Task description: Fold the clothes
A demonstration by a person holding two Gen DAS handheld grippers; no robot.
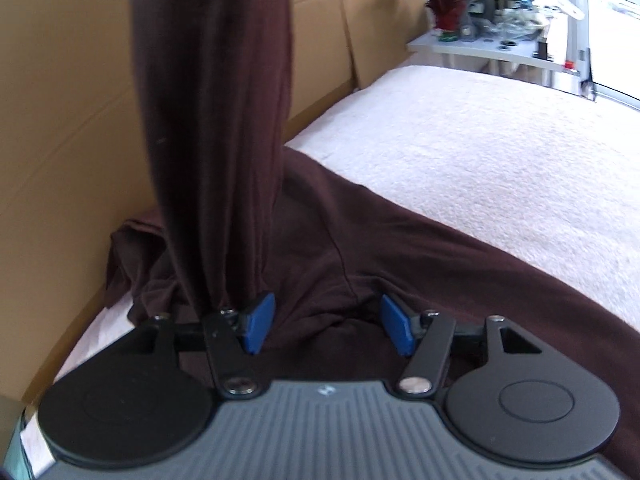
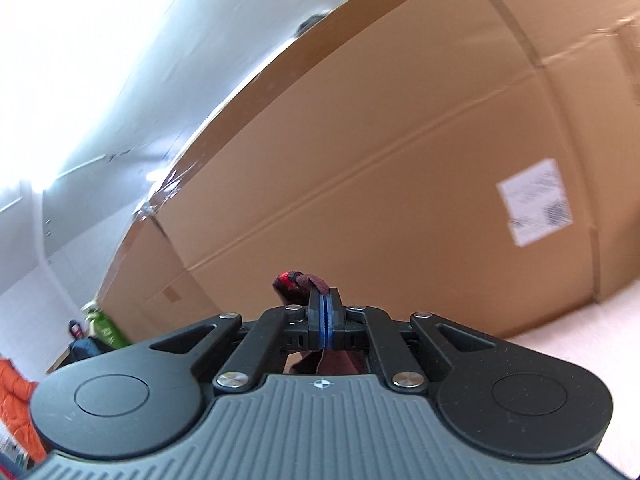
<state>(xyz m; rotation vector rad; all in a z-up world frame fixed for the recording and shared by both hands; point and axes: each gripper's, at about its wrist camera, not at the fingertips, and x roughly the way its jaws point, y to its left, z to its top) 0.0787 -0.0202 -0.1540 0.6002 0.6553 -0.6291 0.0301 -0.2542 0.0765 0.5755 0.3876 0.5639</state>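
A dark maroon garment (image 1: 360, 248) lies spread over the near part of a white fleecy bed cover (image 1: 480, 148). One long part of the garment (image 1: 212, 100) rises taut out of the top of the left wrist view. My left gripper (image 1: 327, 326) hovers low over the cloth, its blue pads (image 1: 258, 324) well apart and pressing on nothing. In the right wrist view my right gripper (image 2: 325, 320) is shut on a fold of the maroon garment (image 2: 304, 282), which sticks out past the pads and hangs below them. It faces the cardboard, held well off the bed.
Tall cardboard boxes (image 1: 60, 140) wall in the bed's far side and fill the right wrist view as well (image 2: 400, 160). A white side table (image 1: 492, 46) with a red plant and clutter stands beyond the bed by a window. An orange item (image 2: 14, 400) lies at the left.
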